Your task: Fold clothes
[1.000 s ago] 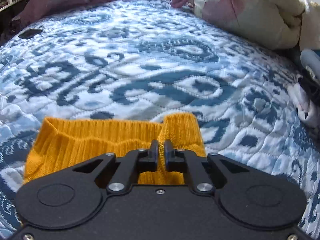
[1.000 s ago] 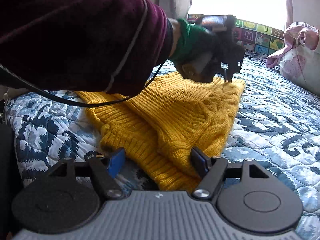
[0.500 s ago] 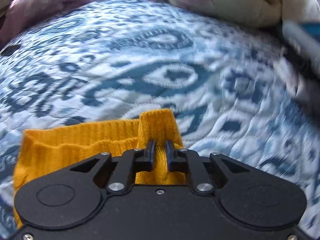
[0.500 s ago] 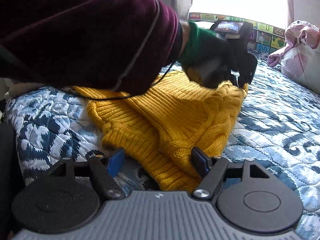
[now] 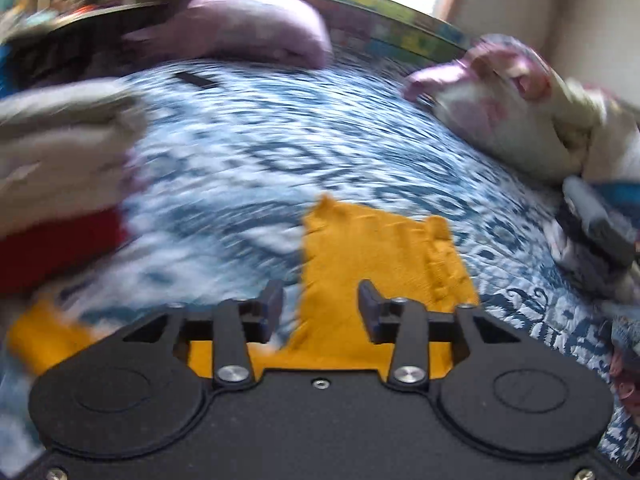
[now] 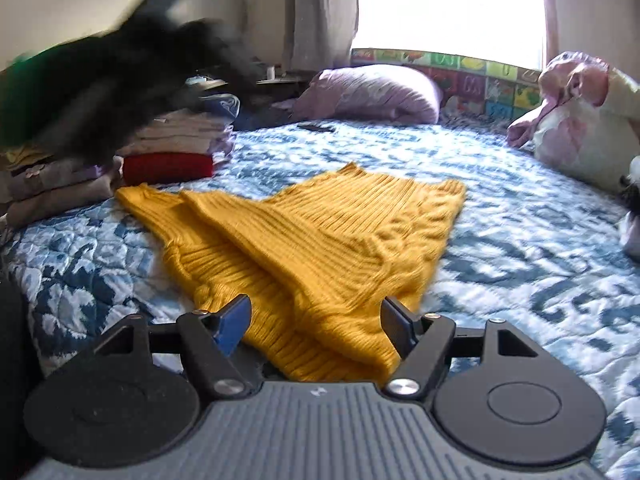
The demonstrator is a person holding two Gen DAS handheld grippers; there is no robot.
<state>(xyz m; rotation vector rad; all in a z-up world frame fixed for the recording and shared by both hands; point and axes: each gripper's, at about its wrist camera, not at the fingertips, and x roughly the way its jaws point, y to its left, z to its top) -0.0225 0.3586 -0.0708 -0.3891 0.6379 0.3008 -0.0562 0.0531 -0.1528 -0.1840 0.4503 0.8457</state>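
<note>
Yellow knit sweater (image 6: 320, 240) lay on blue-white quilted bed (image 6: 520, 240); folded clothes stack (image 6: 160, 148) left, bright window (image 6: 448, 4) behind. Left tool (image 5: 320, 308), right tool (image 6: 316, 320) both spread apart, empty.

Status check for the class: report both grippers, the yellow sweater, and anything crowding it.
Left gripper open, above sweater. Right gripper open, at near hem. Yellow sweater partly folded, flat on quilt. Stack of folded clothes close by its far-left corner.

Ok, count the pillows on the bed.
2: a purple pillow at the head of the bed by the window, and a pink-and-white pillow along the right edge. The clothes stack may hide others.
</note>
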